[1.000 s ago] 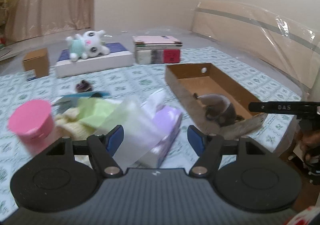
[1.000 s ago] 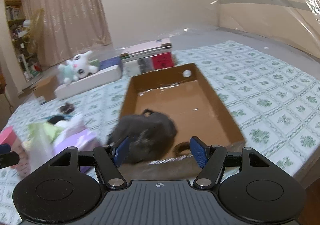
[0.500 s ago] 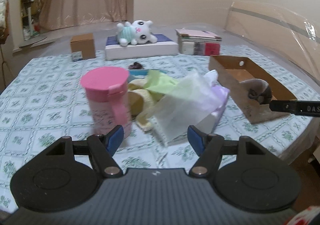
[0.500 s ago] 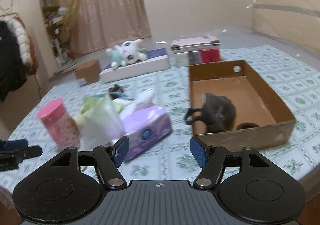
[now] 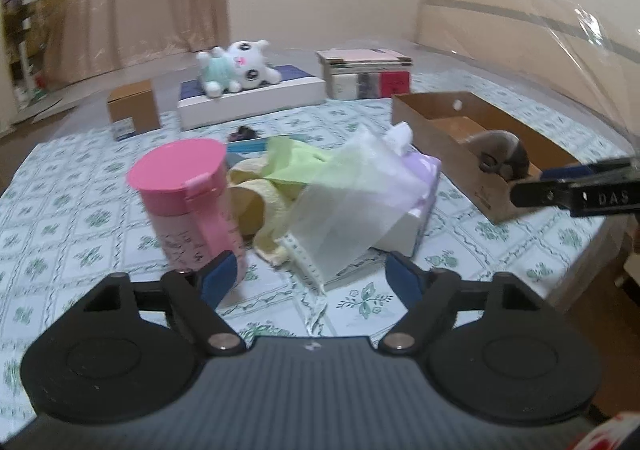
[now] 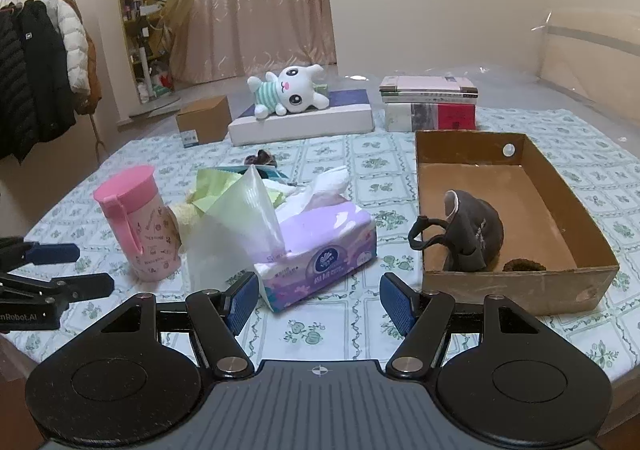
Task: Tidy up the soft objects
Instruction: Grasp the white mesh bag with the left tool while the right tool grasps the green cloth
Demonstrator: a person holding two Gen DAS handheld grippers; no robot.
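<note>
A dark grey fabric piece [image 6: 476, 234] lies in the brown cardboard box [image 6: 520, 290], next to a small brown scrunchie [image 6: 524, 265]. Left of the box sits a heap: a purple tissue pack [image 6: 320, 250], a clear plastic bag [image 6: 236, 226], green cloth [image 6: 216, 185] and yellow cloth [image 5: 272, 205]. My right gripper [image 6: 318, 302] is open and empty, just short of the tissue pack. My left gripper [image 5: 311, 278] has its jaws opening with nothing gripped, hovering before the bag's corner and a pink cup [image 5: 188, 205].
A white plush toy [image 6: 288, 93] lies on a flat white box [image 6: 304, 121] at the back. Stacked books [image 6: 430, 101] and a small carton [image 6: 204, 123] flank it. A dark scrunchie [image 6: 260, 159] lies behind the heap. The bed edge runs close under both grippers.
Both grippers drew back from the cardboard box and the heap and swung left. The left jaws have spread wider. The dark fabric piece stays in the box.
</note>
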